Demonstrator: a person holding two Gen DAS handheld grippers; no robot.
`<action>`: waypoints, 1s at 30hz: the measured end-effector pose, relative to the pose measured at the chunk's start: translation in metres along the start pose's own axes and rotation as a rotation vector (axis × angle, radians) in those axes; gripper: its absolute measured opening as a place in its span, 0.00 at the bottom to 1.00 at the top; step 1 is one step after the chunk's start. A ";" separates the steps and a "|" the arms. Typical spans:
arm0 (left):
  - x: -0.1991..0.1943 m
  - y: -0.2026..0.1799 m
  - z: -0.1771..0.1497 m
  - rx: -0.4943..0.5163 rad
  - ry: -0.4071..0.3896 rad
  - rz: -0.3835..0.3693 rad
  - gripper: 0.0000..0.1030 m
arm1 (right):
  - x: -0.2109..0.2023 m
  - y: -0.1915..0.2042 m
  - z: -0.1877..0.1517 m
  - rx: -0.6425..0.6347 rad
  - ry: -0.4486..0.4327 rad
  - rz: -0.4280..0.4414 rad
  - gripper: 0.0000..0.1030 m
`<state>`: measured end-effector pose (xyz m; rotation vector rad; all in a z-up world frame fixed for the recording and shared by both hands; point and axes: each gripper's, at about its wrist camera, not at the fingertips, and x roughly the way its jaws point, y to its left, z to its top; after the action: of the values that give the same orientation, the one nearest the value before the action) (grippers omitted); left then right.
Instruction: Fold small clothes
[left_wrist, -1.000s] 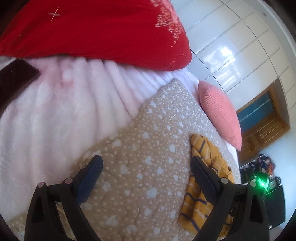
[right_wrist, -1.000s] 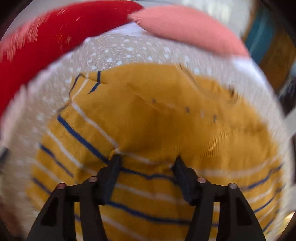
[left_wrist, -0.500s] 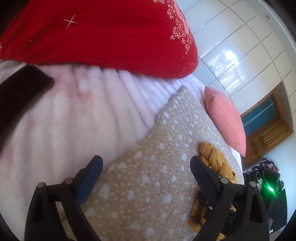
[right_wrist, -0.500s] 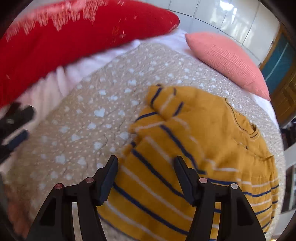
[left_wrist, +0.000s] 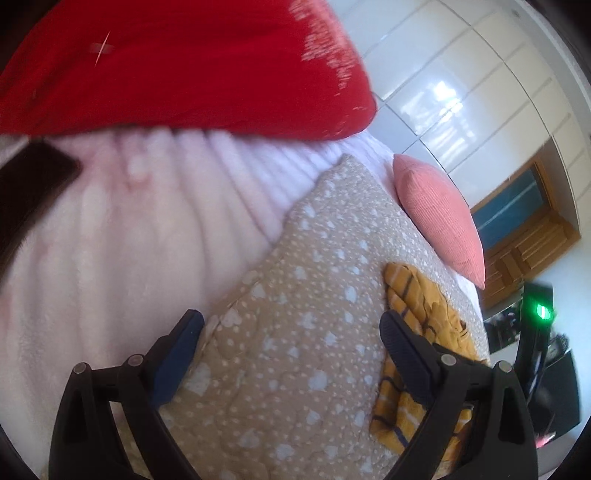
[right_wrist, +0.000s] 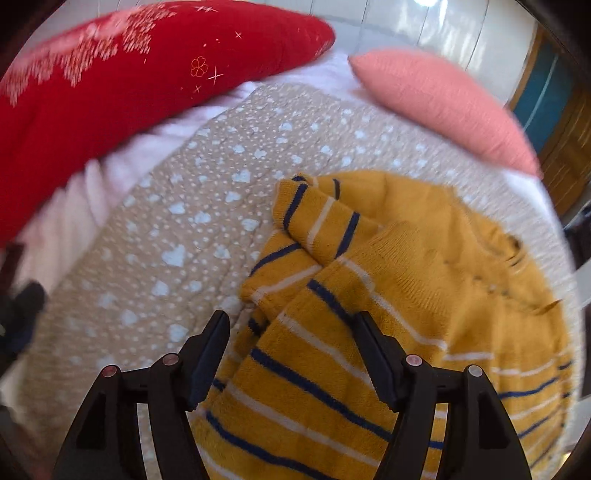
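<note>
A small mustard-yellow sweater (right_wrist: 424, 295) with navy and white stripes lies on a beige heart-print quilt (right_wrist: 177, 236). One striped sleeve (right_wrist: 314, 218) is folded over its body. My right gripper (right_wrist: 291, 336) hovers over the sweater's left edge, its jaws opening, the fabric below them and not pinched. In the left wrist view the same sweater (left_wrist: 417, 295) shows at the quilt's right side. My left gripper (left_wrist: 291, 332) stands open above the quilt (left_wrist: 295, 332), holding nothing.
A large red pillow (left_wrist: 177, 62) lies at the back of the bed and a pink cushion (right_wrist: 443, 107) beside it. A white fluffy blanket (left_wrist: 110, 240) covers the left part. A dark strap (left_wrist: 26, 192) lies at far left. White wardrobe doors (left_wrist: 461, 85) stand behind.
My right gripper has pulled back and left from over the sweater's middle to its left edge, jaws a little wider; a sleeve now lies folded across the body. The left view shifted slightly.
</note>
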<state>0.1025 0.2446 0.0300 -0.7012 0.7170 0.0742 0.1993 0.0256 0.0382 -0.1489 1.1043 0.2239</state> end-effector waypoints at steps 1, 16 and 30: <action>-0.006 -0.005 -0.001 0.019 -0.021 -0.008 0.92 | 0.001 -0.006 0.005 0.008 0.038 0.042 0.72; 0.035 -0.073 -0.053 0.147 0.225 -0.265 0.69 | 0.041 0.012 0.059 -0.148 0.343 -0.077 0.75; 0.052 -0.086 -0.057 0.167 0.280 -0.236 0.10 | 0.059 0.041 0.041 -0.290 0.308 -0.258 0.63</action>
<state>0.1343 0.1345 0.0145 -0.6376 0.8913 -0.3024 0.2500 0.0810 0.0036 -0.5965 1.3400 0.1305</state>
